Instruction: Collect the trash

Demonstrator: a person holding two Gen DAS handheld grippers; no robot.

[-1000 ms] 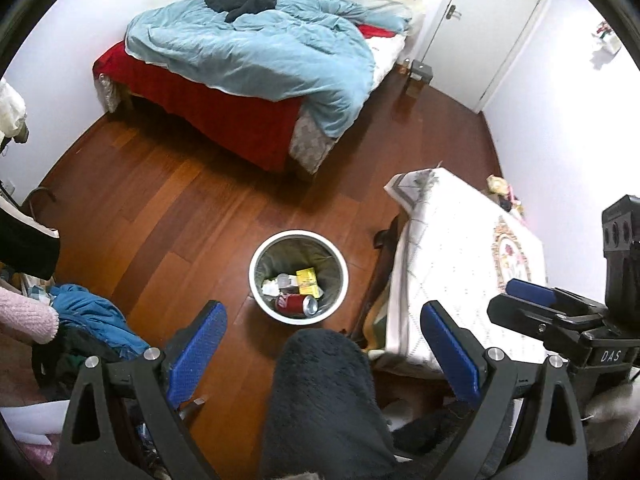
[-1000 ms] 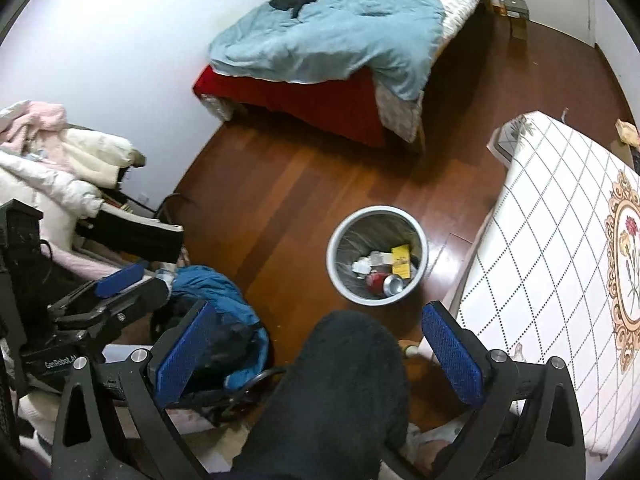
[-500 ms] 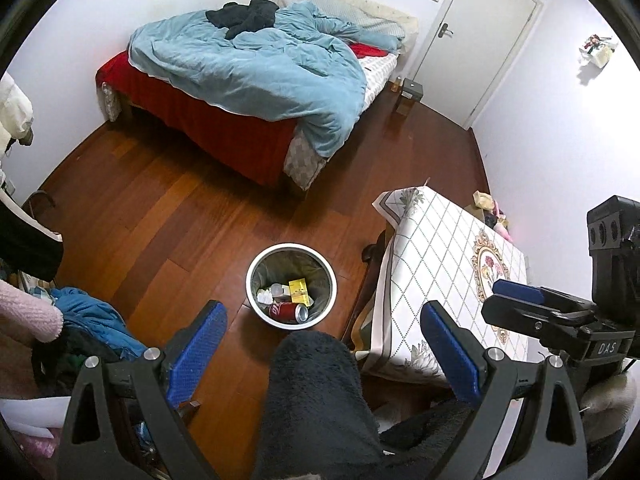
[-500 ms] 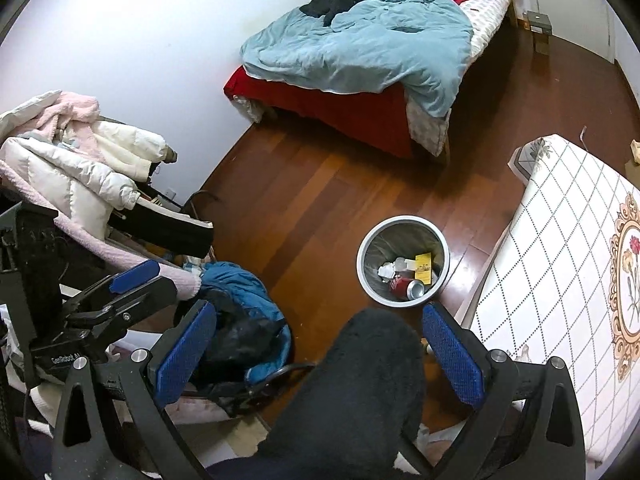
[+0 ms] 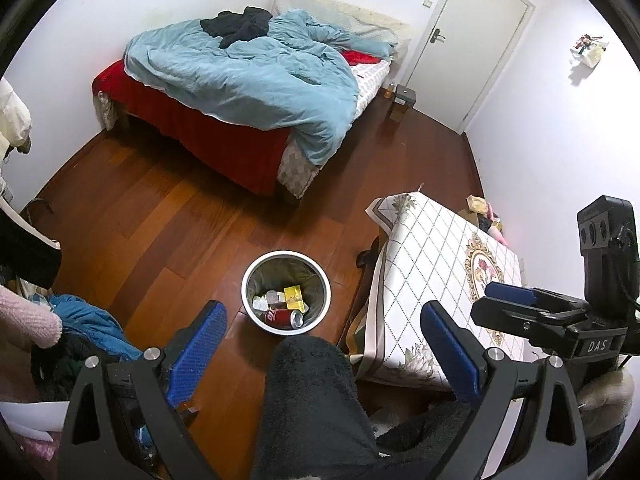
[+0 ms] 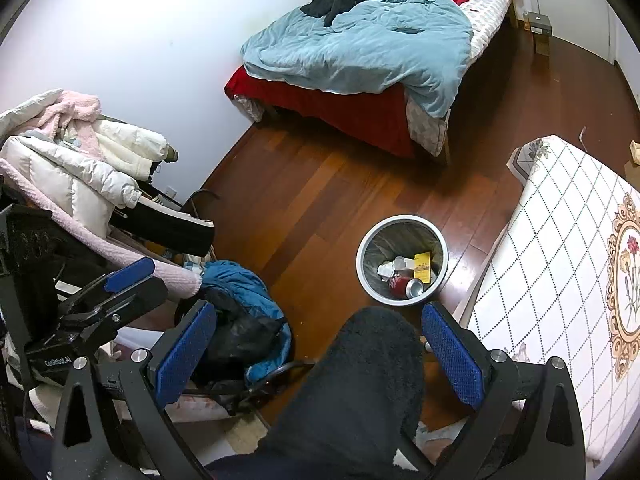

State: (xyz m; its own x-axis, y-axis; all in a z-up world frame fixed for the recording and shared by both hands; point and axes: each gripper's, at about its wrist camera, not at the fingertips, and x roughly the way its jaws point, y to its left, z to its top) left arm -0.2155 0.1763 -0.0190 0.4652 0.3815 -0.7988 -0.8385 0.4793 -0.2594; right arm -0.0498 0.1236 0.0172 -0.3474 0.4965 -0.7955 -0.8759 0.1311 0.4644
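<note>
A round white trash bin [image 5: 256, 268] stands on the wooden floor; it also shows in the right wrist view [image 6: 362, 264]. Inside lie a red soda can [image 5: 282, 317], a yellow carton [image 5: 295, 297] and crumpled white paper [image 6: 385, 269]. My left gripper [image 5: 322, 338] is open and empty, held high above the floor near the bin. My right gripper [image 6: 320, 340] is open and empty, also high up. A dark fuzzy leg [image 5: 312, 404] fills the space between the fingers in both views.
A bed with a blue duvet [image 5: 248, 76] stands at the back. A table with a quilted white cloth [image 5: 444, 280] is to the right of the bin. Clothes and jackets [image 6: 80, 168] pile up on the left. A white door [image 5: 472, 36] is far right.
Both grippers have risen and drawn back, so the bin looks smaller and more of the room shows. The jaws stay open.
</note>
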